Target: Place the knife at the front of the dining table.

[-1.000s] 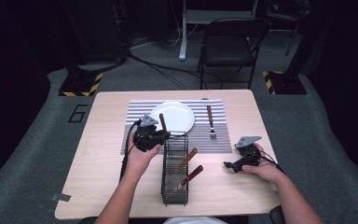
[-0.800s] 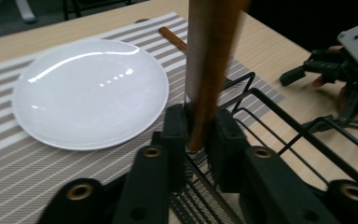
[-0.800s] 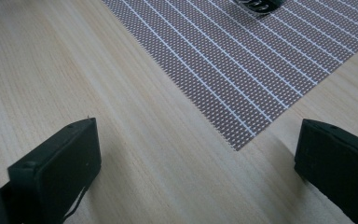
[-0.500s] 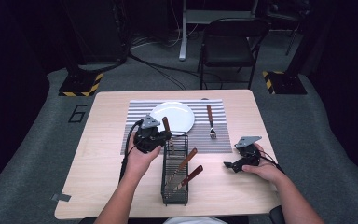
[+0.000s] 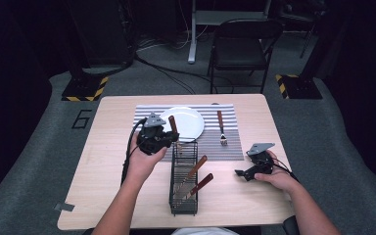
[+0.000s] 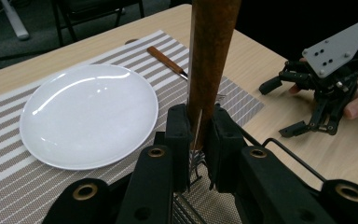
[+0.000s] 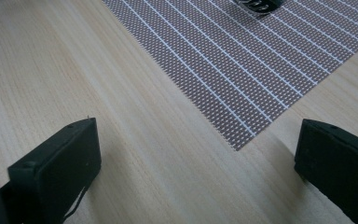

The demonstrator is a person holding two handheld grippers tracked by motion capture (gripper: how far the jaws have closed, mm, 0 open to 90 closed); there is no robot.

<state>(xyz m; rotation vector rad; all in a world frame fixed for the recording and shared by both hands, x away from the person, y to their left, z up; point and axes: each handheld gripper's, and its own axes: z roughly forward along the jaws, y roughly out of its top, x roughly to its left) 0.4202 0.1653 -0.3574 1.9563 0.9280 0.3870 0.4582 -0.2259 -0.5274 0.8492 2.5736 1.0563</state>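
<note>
A: Quick count, near to far. What's closest to you?

B: One black wire cutlery basket (image 5: 183, 181) at the near middle of the light wooden table (image 5: 103, 161), with two brown-handled utensils (image 5: 196, 177) leaning in it, handles up and to the right.

A: Your grippers?

B: Two. Your right gripper (image 5: 243, 172) rests low on the table at the right, well apart from the basket; in the right gripper view its jaws stand wide with bare wood and the mat corner between them. Your left gripper (image 5: 172, 140) sits just above the far end of the basket, jaws clamped narrow on a third brown wooden-handled utensil (image 6: 209, 51), held upright. Its metal end runs down behind the jaws; I can't tell what kind of utensil it is.

A: Beyond that?

B: One grey-and-white striped woven placemat (image 5: 235, 147). On it, one round white plate (image 5: 188, 122), bare, just behind your left gripper. To its right, one brown-handled fork (image 5: 221, 128) lying flat, tines toward you, apart from the plate.

A: Farther?

B: One dark folding chair (image 5: 242, 41) past the far table edge, two yellow-and-black striped floor blocks (image 5: 85, 90), and loose cables (image 5: 176, 73) on the grey floor.
</note>
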